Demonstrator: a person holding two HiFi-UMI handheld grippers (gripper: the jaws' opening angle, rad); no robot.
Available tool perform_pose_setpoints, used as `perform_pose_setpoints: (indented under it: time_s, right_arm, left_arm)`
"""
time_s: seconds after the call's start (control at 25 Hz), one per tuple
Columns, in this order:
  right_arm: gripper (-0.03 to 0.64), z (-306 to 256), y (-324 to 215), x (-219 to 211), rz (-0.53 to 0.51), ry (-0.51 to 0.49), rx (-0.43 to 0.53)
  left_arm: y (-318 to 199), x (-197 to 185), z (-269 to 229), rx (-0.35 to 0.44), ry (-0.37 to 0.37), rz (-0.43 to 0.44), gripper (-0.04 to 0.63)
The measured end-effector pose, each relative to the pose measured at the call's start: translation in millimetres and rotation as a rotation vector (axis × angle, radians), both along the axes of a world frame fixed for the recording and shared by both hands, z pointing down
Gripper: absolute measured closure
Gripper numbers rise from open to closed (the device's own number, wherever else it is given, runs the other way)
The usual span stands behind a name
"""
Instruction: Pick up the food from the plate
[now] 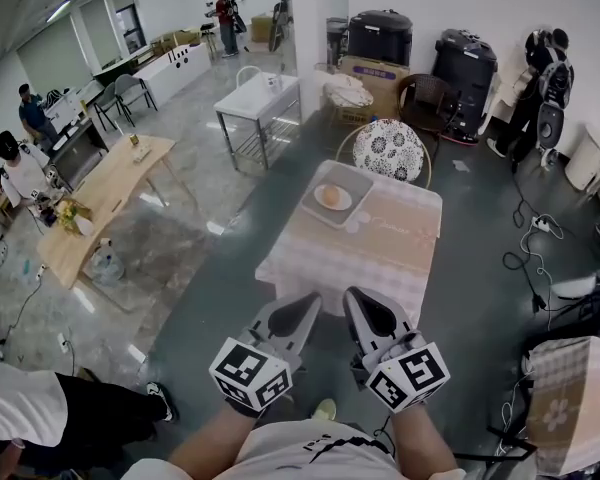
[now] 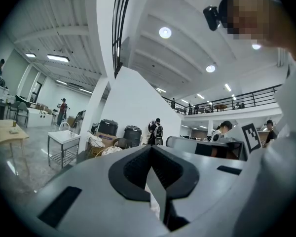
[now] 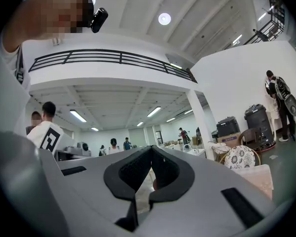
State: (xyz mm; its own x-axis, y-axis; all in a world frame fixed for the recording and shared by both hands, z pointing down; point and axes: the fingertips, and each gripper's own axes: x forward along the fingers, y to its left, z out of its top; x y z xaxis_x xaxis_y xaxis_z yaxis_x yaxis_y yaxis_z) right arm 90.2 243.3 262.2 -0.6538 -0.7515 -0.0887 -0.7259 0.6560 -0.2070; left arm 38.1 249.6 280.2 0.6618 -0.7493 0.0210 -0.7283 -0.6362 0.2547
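A round, golden piece of food (image 1: 330,196) lies on a white plate (image 1: 346,203). The plate is in a grey tray (image 1: 354,179) at the far left corner of a table with a checked cloth (image 1: 390,243). My left gripper (image 1: 313,298) (image 2: 151,148) and right gripper (image 1: 352,294) (image 3: 151,148) are side by side at the table's near edge, well short of the tray. Both are level and shut, with nothing between their jaws. The right gripper view catches one corner of the table (image 3: 254,177).
A round chair with a flowered cushion (image 1: 388,150) stands just behind the table. A white metal table (image 1: 257,98) and a long wooden table (image 1: 115,193) are off to the left. Cables (image 1: 530,238) trail over the floor at right. A seated person's legs (image 1: 90,418) show at bottom left.
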Motion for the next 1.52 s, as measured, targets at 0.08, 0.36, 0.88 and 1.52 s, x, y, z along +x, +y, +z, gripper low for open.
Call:
perform_pose_setpoints:
  time_s: [0.08, 0.36, 0.88, 1.52]
  right_arm:
    - [0.604, 0.5, -2.2, 0.8, 0.0, 0.001, 0.001]
    - [0.604, 8.5, -22.9, 6.9, 0.007, 0.013, -0.011]
    - [0.604, 27.8, -130.3, -11.1, 0.046, 0.065, -0.047]
    - [0.604, 65.6, -285.9, -63.0, 0.162, 0.111, -0.132]
  left_arm:
    - [-2.5, 0.8, 1.3, -0.001, -0.003, -0.001, 0.591]
    - [-24.7, 6.9, 6.9, -0.001, -0.001, 0.002, 0.591]
    - [-136.8, -10.8, 24.8, 0.009, 0.0, 0.024, 0.591]
    - [-298.9, -58.6, 59.4, -0.009, -0.016, 0.121, 0.591]
